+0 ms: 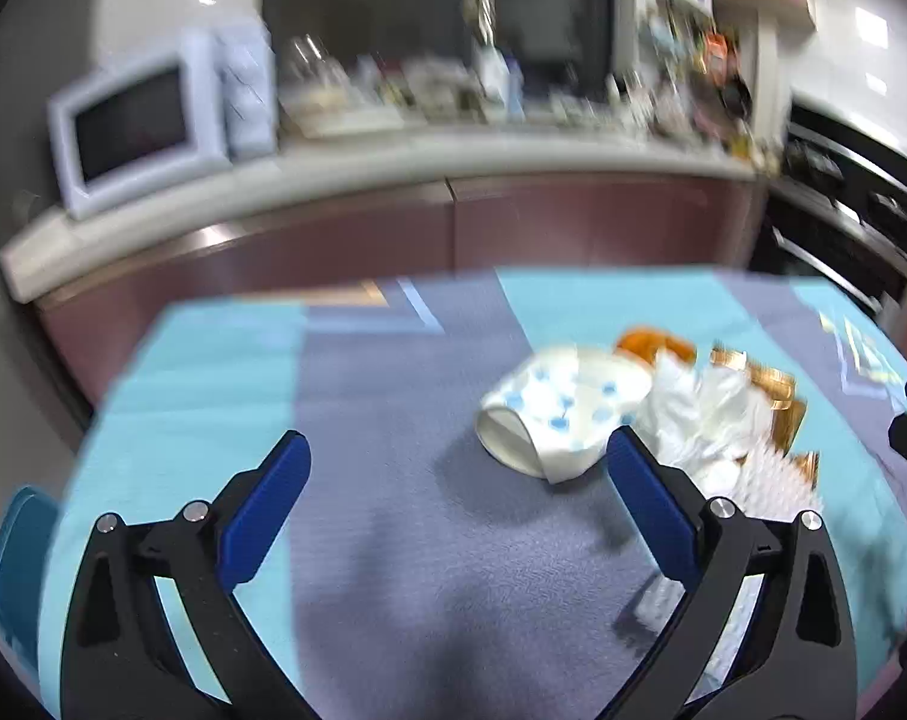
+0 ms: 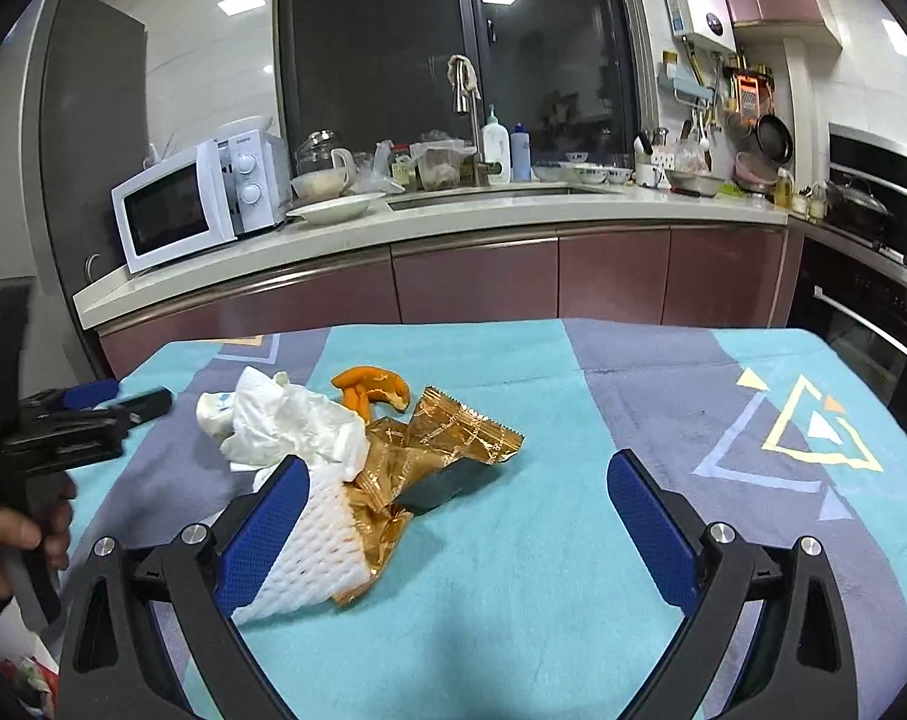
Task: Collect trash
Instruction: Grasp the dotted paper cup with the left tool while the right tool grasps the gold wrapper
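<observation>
Jaws spread wide and empty on both the left gripper (image 1: 456,462) and the right gripper (image 2: 456,480), each hovering over the bench (image 2: 573,540) draped in a turquoise-and-grey patterned cloth. Trash lot, left to right in the right wrist view: crushed white paper cup with blue dots (image 1: 564,405), lying on its side; crumpled white tissue (image 2: 291,420); white foam fruit net (image 2: 309,552), touching the right gripper's left finger; curled orange peel (image 2: 372,390) behind; torn gold foil wrapper (image 2: 447,438) with a small dark block (image 2: 447,483) at its open end. Nothing is gripped; judged step: approach, before the first pick. Next move likely calls for lowering a gripper around one piece, the cup lying nearest the left gripper.
</observation>
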The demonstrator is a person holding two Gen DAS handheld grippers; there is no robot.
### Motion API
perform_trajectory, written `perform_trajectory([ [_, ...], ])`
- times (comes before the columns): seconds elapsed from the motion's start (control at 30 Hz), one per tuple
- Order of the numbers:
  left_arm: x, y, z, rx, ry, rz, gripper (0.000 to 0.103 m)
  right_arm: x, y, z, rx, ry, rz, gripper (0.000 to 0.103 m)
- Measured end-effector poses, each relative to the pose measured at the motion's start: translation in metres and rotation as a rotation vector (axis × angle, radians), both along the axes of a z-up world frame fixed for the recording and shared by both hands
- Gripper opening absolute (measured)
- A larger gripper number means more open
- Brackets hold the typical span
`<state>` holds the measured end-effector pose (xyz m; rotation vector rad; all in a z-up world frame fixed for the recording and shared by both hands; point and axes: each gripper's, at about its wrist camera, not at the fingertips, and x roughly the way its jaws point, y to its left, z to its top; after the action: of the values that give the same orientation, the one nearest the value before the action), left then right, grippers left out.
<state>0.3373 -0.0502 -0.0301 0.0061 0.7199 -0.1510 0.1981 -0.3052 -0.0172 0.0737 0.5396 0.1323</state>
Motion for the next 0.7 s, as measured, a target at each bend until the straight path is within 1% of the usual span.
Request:
perform_trajectory([
  [0.03, 0.010, 0.001, -0.004, -0.026, 0.038, -0.039, 0.097, 0.002, 0.001, -0.001, -0.002, 0.003, 0.002, 0.096],
  [0.07, 0.021, -0.001, -0.010, -0.014, 0.070, -0.086, 0.097, 0.005, 0.001, -0.002, -0.005, 0.005, 0.003, 0.096],
  [0.1, 0.027, -0.003, -0.013, 0.041, 0.069, -0.098, 0.097, 0.008, 0.001, -0.004, -0.002, 0.012, 0.009, 0.096],
  [0.13, 0.032, -0.009, -0.017, 0.120, 0.063, -0.135, 0.097, 0.011, 0.000, -0.006, 0.005, 0.020, 0.010, 0.096],
  [0.17, 0.036, -0.014, -0.019, 0.155, 0.062, -0.178, 0.097, 0.013, -0.001, -0.007, 0.009, 0.022, 0.008, 0.096],
  [0.27, 0.048, -0.025, -0.024, 0.222, 0.057, -0.276, 0.097, 0.021, -0.003, -0.012, 0.011, 0.039, 0.001, 0.096],
  [0.33, 0.055, -0.031, -0.027, 0.252, 0.051, -0.313, 0.097, 0.027, -0.003, -0.014, 0.015, 0.050, 0.001, 0.096],
  [0.4, 0.065, -0.041, -0.031, 0.306, 0.041, -0.347, 0.097, 0.030, -0.002, -0.015, 0.012, 0.054, 0.004, 0.096],
  [0.53, 0.070, -0.057, -0.039, 0.405, 0.002, -0.383, 0.097, 0.041, 0.000, -0.017, 0.009, 0.067, 0.012, 0.096],
  [0.6, 0.066, -0.061, -0.040, 0.433, -0.008, -0.392, 0.087, 0.048, -0.001, -0.019, 0.021, 0.080, 0.014, 0.096],
  [0.63, 0.065, -0.063, -0.041, 0.439, -0.008, -0.397, 0.079, 0.050, -0.002, -0.020, 0.029, 0.086, 0.013, 0.096],
  [0.67, 0.065, -0.063, -0.042, 0.441, -0.003, -0.400, 0.073, 0.054, -0.004, -0.022, 0.046, 0.096, 0.015, 0.096],
  [0.7, 0.065, -0.062, -0.043, 0.437, 0.000, -0.400, 0.070, 0.057, -0.006, -0.023, 0.061, 0.104, 0.018, 0.096],
])
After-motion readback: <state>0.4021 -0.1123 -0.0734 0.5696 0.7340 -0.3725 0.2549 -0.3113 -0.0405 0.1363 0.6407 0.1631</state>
